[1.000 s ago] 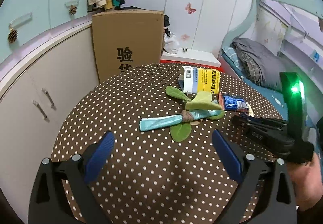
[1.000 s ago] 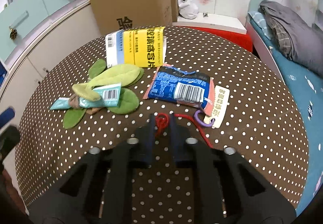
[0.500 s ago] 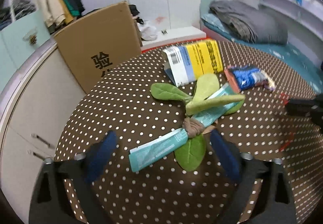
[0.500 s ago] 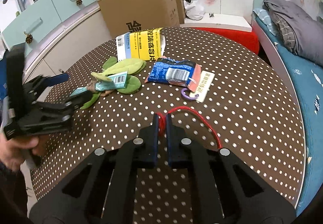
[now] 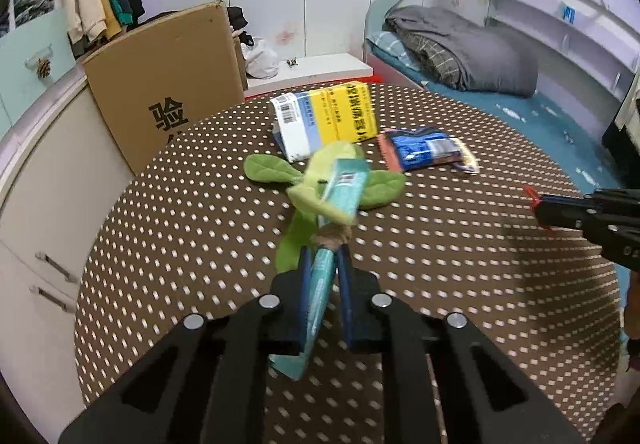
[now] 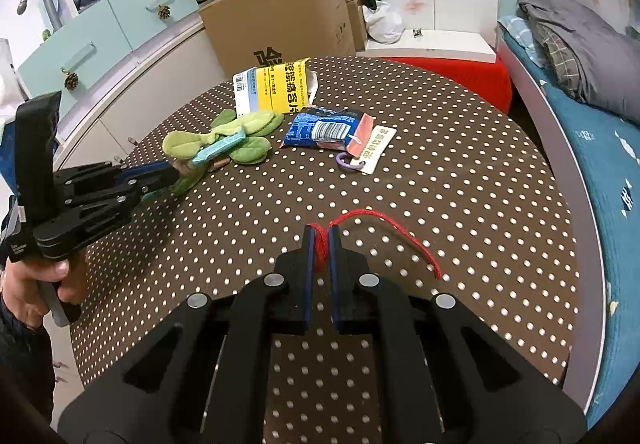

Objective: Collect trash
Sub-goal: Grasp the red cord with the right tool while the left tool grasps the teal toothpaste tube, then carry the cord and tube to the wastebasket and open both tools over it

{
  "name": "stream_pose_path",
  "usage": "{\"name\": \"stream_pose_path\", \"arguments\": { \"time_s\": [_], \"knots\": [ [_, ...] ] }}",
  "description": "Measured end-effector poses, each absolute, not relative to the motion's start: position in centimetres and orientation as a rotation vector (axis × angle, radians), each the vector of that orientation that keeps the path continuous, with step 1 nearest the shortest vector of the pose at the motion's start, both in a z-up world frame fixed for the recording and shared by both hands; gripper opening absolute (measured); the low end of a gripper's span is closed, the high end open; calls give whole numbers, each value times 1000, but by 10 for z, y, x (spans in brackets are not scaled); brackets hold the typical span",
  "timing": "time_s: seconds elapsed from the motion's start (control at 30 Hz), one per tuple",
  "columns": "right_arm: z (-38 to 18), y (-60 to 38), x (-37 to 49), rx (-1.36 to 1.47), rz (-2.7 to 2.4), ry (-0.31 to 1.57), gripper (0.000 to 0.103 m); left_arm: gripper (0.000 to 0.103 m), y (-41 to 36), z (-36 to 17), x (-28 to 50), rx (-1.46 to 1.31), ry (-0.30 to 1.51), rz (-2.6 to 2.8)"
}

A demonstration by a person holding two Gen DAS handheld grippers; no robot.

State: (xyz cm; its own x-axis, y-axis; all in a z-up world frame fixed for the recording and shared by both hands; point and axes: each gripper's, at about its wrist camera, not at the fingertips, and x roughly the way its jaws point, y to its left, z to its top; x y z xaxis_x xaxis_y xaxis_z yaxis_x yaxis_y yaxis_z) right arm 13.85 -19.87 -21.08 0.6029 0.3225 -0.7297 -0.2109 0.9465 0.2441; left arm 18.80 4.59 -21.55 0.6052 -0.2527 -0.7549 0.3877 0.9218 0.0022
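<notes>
Left claw (image 5: 323, 268) now clamped on teal wrapper (image 5: 325, 264), lifting it with green leaf bundle (image 5: 320, 188) off dotted worktop (image 5: 440, 244); right claw (image 6: 320, 244) pinching red string (image 6: 384, 224); blue packet (image 6: 324, 128) left to collect.

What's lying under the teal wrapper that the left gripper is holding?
Green leaves and a brown stem knot lie under the teal wrapper; whatever lies beneath those is hidden.

Glossy plastic wrapper (image 5: 428, 151), matt brown cardboard box (image 5: 164, 84) (creased), felt-like green leaves (image 5: 266, 170).
</notes>
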Motion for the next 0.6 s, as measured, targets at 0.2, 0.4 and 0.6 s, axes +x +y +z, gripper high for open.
{"name": "stream_pose_path", "arguments": {
  "time_s": [0.2, 0.4, 0.6],
  "knots": [
    [-200, -213, 122, 141, 311, 834, 7, 11, 44, -214, 160, 101, 852, -383],
    [-190, -230, 109, 155, 318, 803, 7, 11, 35, -209, 143, 54, 853, -410],
    [-191, -247, 101, 169, 316, 804, 7, 15, 10, -221, 136, 134, 888, -413]
  ]
}}
